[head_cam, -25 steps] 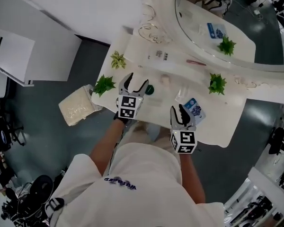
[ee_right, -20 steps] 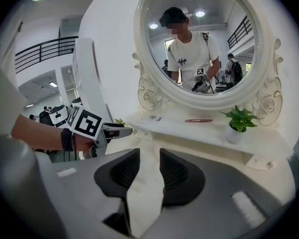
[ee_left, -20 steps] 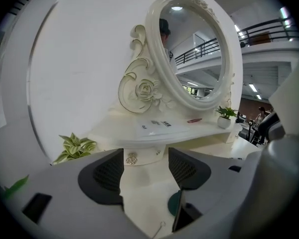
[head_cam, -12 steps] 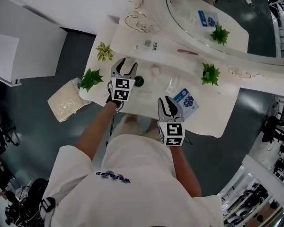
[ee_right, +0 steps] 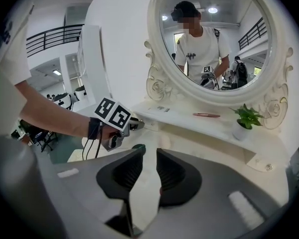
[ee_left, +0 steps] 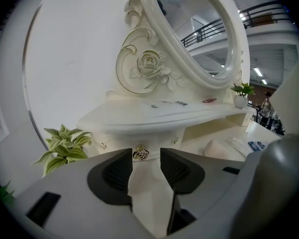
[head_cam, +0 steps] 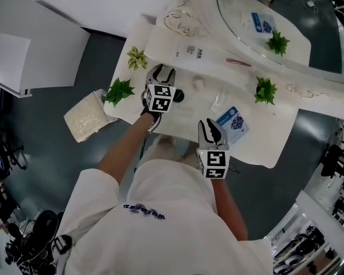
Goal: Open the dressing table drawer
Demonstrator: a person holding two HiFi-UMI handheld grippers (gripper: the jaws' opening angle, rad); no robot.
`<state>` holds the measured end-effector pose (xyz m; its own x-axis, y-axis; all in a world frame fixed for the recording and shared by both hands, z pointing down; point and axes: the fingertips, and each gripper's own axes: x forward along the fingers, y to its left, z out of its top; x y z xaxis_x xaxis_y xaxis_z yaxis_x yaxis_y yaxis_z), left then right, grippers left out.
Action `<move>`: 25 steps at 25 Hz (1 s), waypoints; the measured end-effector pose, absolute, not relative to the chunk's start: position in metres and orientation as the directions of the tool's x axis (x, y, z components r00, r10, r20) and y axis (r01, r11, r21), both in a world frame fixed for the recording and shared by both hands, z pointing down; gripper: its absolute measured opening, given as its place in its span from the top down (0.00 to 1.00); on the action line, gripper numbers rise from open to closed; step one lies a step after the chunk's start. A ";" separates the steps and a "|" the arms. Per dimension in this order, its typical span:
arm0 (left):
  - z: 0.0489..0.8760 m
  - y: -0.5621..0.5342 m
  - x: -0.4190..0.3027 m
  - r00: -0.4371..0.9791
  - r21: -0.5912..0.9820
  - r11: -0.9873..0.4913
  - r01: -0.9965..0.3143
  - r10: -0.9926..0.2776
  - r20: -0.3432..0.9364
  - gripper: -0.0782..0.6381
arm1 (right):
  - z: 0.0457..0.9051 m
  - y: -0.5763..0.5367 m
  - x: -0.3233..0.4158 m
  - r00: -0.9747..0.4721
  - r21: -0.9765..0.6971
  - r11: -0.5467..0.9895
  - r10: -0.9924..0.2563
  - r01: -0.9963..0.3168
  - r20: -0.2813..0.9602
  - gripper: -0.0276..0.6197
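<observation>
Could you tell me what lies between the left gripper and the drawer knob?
Only bare white surface, per the left gripper view; the left gripper, jaws just closing but empty, has the gold knob just ahead.

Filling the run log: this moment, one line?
left gripper: jaws closing, empty, knob ahead | right gripper: jaws closing, empty | drawer: shut

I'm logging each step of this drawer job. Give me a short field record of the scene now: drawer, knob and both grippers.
drawer: under the shelf, looks shut
knob: gold rose, seen in the gap at the left jaw tips, pads not on it
left gripper: aimed at the knob; jaws apart, have just been closing, gripping nothing
right gripper: over the tabletop; jaws apart, have just been closing, nothing between them
</observation>
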<state>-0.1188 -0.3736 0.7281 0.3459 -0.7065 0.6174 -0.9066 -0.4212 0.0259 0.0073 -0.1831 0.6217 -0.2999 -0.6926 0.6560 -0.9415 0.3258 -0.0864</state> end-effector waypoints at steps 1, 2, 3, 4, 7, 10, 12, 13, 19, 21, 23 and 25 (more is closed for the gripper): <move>0.729 -0.375 -0.119 0.344 0.024 -0.422 -0.906 -0.705 0.620 0.64 | 0.622 -0.182 0.006 -0.301 -0.087 0.327 -0.691 -0.941 0.658 0.81; 0.730 -0.376 -0.118 0.342 0.021 -0.422 -0.906 -0.705 0.621 0.64 | 0.622 -0.181 0.005 -0.301 -0.087 0.327 -0.690 -0.941 0.658 0.81; 0.730 -0.378 -0.119 0.338 0.016 -0.419 -0.908 -0.707 0.622 0.65 | 0.623 -0.180 0.005 -0.301 -0.089 0.326 -0.691 -0.941 0.657 0.81; 0.731 -0.379 -0.120 0.329 0.011 -0.413 -0.911 -0.710 0.623 0.67 | 0.622 -0.180 0.006 -0.300 -0.090 0.323 -0.693 -0.942 0.655 0.81; 0.731 -0.381 -0.123 0.315 0.012 -0.394 -0.919 -0.717 0.621 0.74 | 0.622 -0.179 0.011 -0.290 -0.086 0.312 -0.700 -0.946 0.653 0.81; 0.733 -0.381 -0.123 0.317 0.003 -0.405 -0.914 -0.711 0.627 0.75 | 0.623 -0.178 0.016 -0.276 -0.086 0.294 -0.703 -0.952 0.655 0.81; 0.735 -0.382 -0.125 0.305 -0.017 -0.409 -0.912 -0.707 0.637 0.75 | 0.623 -0.179 0.017 -0.271 -0.092 0.281 -0.708 -0.955 0.652 0.81; 0.736 -0.383 -0.126 0.300 -0.024 -0.408 -0.912 -0.707 0.640 0.75 | 0.622 -0.179 0.018 -0.269 -0.095 0.275 -0.711 -0.957 0.650 0.81; 0.738 -0.381 -0.124 0.291 -0.014 -0.391 -0.920 -0.710 0.641 0.76 | 0.618 -0.177 0.026 -0.253 -0.098 0.250 -0.726 -0.963 0.639 0.82; 0.740 -0.379 -0.124 0.303 -0.001 -0.394 -0.919 -0.707 0.640 0.76 | 0.618 -0.174 0.027 -0.246 -0.099 0.239 -0.731 -0.966 0.637 0.82; 0.740 -0.379 -0.125 0.311 0.010 -0.396 -0.918 -0.704 0.638 0.76 | 0.618 -0.172 0.027 -0.246 -0.103 0.236 -0.734 -0.966 0.633 0.82; 0.739 -0.379 -0.125 0.315 0.025 -0.390 -0.920 -0.703 0.638 0.76 | 0.619 -0.170 0.027 -0.247 -0.108 0.233 -0.732 -0.967 0.635 0.82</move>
<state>-0.1248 -0.3795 0.7395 0.3150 -0.7027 0.6380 -0.9204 -0.3903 0.0246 0.0272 -0.1700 0.6194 -0.2470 -0.7323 0.6347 -0.9666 0.2328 -0.1076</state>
